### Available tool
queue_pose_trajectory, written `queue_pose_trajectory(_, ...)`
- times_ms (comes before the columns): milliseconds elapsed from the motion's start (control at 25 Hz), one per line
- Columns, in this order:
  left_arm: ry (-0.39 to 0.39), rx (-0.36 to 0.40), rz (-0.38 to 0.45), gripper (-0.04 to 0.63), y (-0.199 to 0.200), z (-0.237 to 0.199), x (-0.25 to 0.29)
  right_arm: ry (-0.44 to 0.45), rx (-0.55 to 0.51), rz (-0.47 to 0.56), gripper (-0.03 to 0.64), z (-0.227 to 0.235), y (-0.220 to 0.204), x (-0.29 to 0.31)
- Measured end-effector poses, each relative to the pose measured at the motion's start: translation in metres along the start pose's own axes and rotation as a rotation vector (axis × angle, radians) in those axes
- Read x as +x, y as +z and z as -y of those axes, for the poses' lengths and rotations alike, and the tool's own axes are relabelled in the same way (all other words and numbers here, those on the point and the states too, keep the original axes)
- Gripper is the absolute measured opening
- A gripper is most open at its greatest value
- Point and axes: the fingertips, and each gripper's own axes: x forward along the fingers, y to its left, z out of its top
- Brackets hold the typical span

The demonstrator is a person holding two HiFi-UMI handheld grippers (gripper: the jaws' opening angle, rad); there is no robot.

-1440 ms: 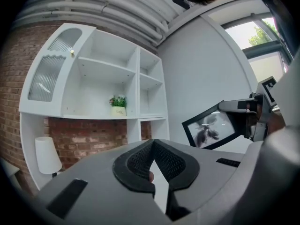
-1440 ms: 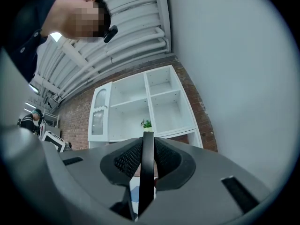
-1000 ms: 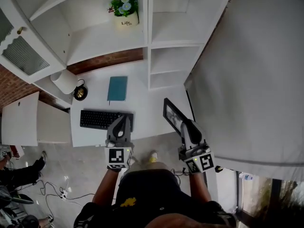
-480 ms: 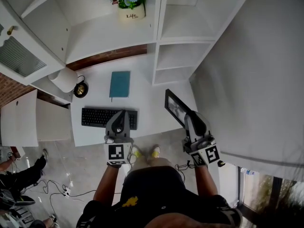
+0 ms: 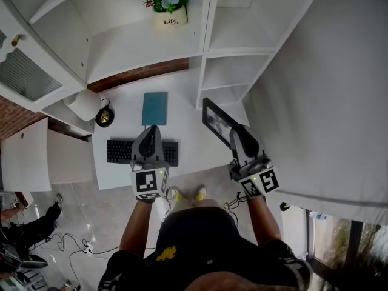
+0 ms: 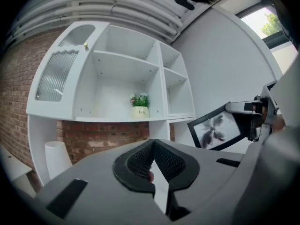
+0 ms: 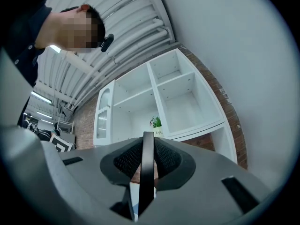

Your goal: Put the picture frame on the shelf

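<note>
Right gripper view: right gripper [image 7: 146, 157] clenched on picture frame [image 7: 147, 177], frame edge-on, long axis running ahead from jaws. Left gripper [image 6: 151, 159] closed, empty, alongside. Shelf [image 7: 197, 128] ahead and above right gripper, open compartments facing it. Right hand nearer.

Left gripper [image 5: 151, 131] and right gripper [image 5: 235, 131] have grey shells, black mesh pads [image 6: 138, 163], and a black-white marker cube [image 5: 149, 182] each. Person wears black top [image 5: 200, 253] with yellow logo [image 5: 163, 257], plus yellow shoes [image 5: 200, 192].
</note>
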Motion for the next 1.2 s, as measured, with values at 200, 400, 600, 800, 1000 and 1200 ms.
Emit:
queue_pose_trajectory(200,0.012,0.002,0.029,0.018,0.019,-0.014,0.012,0.048,-0.003,0.038,0.071,-0.008,0.010,0.033)
queue_pose_trajectory(400,0.021,0.024,0.065,0.018,0.036,-0.031,0.023,0.096,-0.027,0.072,0.071,-0.011,0.025,0.068)
queue_pose_trajectory(600,0.037,0.042,0.095,0.018,0.054,-0.046,0.030,0.166,-0.043,0.070,0.071,-0.019,0.035,0.096)
queue_pose_trajectory(800,0.041,0.053,0.098,0.018,0.066,-0.062,0.034,0.232,-0.072,0.080,0.071,-0.034,0.044,0.126)
queue_pose_trajectory(1000,0.036,0.078,0.098,0.018,0.077,-0.073,0.041,0.298,-0.053,0.104,0.070,-0.046,0.056,0.153)
queue_pose_trajectory(1200,0.041,0.115,0.080,0.018,0.080,-0.077,0.049,0.342,-0.068,0.098,0.071,-0.055,0.059,0.181)
